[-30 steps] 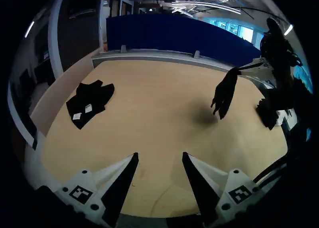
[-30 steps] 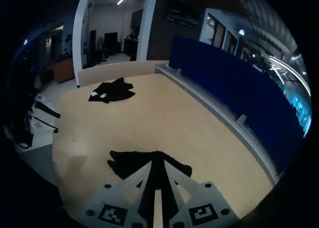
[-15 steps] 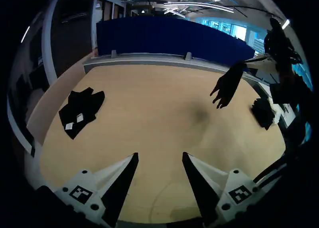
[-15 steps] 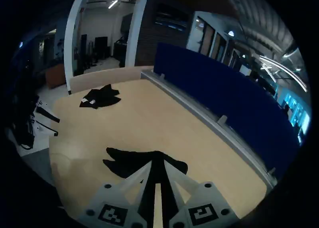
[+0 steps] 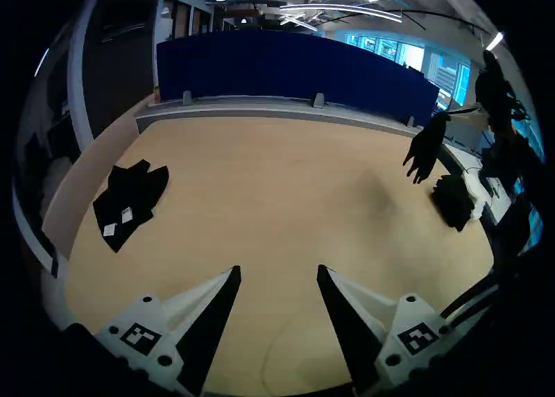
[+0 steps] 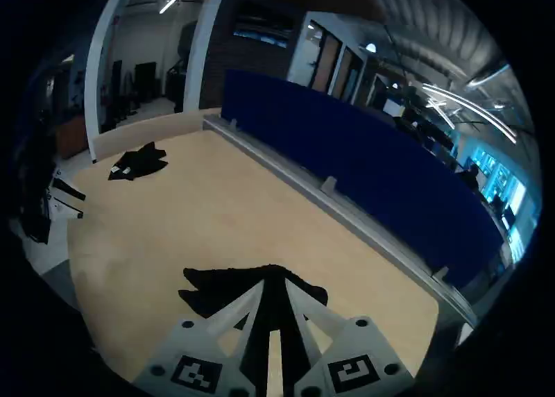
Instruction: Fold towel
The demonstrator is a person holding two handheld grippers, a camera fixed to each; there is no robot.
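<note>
A black towel (image 6: 229, 287) hangs from my right gripper (image 6: 275, 286), whose fingers are shut on its top edge above the wooden table (image 6: 208, 209). In the left gripper view the same towel (image 5: 424, 148) dangles at the far right, pinched by the right gripper (image 5: 447, 114), with a person's dark figure (image 5: 506, 140) behind it. My left gripper (image 5: 277, 280) is open low over the table's near edge, with nothing between its fingers. A second crumpled black cloth (image 5: 127, 204) with white tags lies at the table's left, also visible in the right gripper view as a far-off cloth (image 6: 137, 161).
A dark bundle (image 5: 454, 201) sits at the table's right edge. A blue partition (image 5: 291, 64) on a grey ledge runs along the far side, seen too in the right gripper view (image 6: 361, 154). A low pale wall (image 5: 83, 182) borders the left side.
The right gripper has carried the hanging towel rightward and higher, away from the table's middle. The left gripper's view has swung slightly, so the cloth pile sits further left.
</note>
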